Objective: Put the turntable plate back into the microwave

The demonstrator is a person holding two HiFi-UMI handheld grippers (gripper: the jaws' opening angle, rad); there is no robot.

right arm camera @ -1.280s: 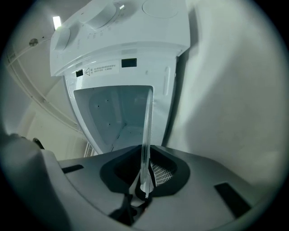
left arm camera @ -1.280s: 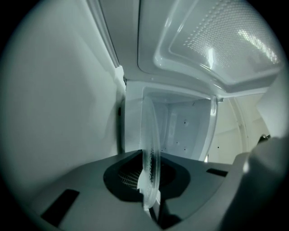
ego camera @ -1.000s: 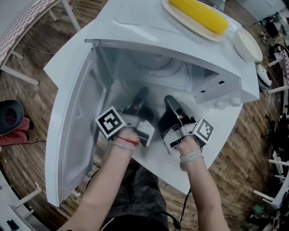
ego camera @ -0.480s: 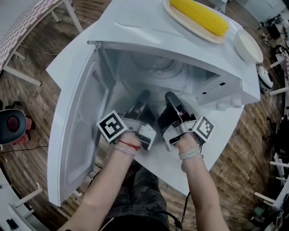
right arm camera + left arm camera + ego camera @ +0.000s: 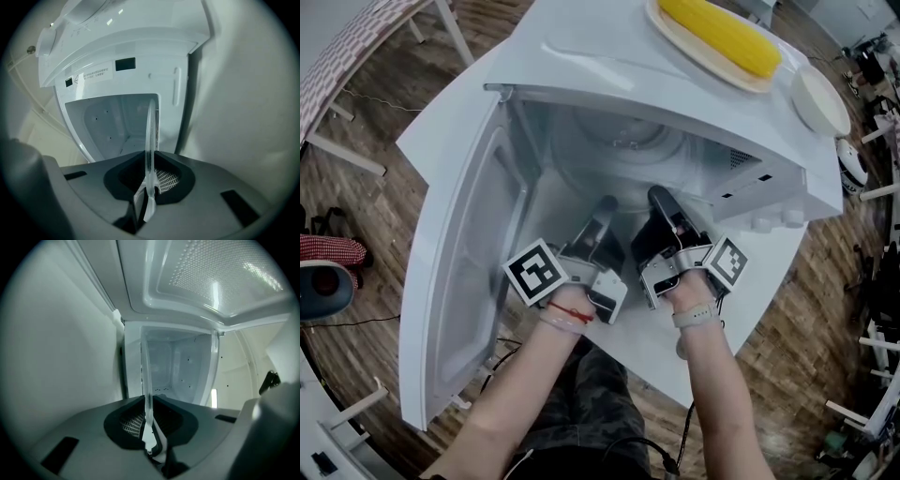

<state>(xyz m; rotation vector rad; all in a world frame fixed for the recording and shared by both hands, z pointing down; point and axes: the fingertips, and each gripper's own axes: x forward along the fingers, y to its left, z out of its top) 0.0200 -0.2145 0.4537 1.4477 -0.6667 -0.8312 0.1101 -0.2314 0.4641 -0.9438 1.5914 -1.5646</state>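
Your left gripper and right gripper each pinch the clear round glass turntable plate's near rim — it reaches away from you into the white microwave.

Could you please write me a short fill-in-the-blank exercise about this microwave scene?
1. The door of the microwave stands ___.
2. The glass turntable plate is gripped at its edge by ___ tools, the left tool and the right tool.
3. The yellow cob lying on top of the microwave is ___.

Missing words: open; two; corn.
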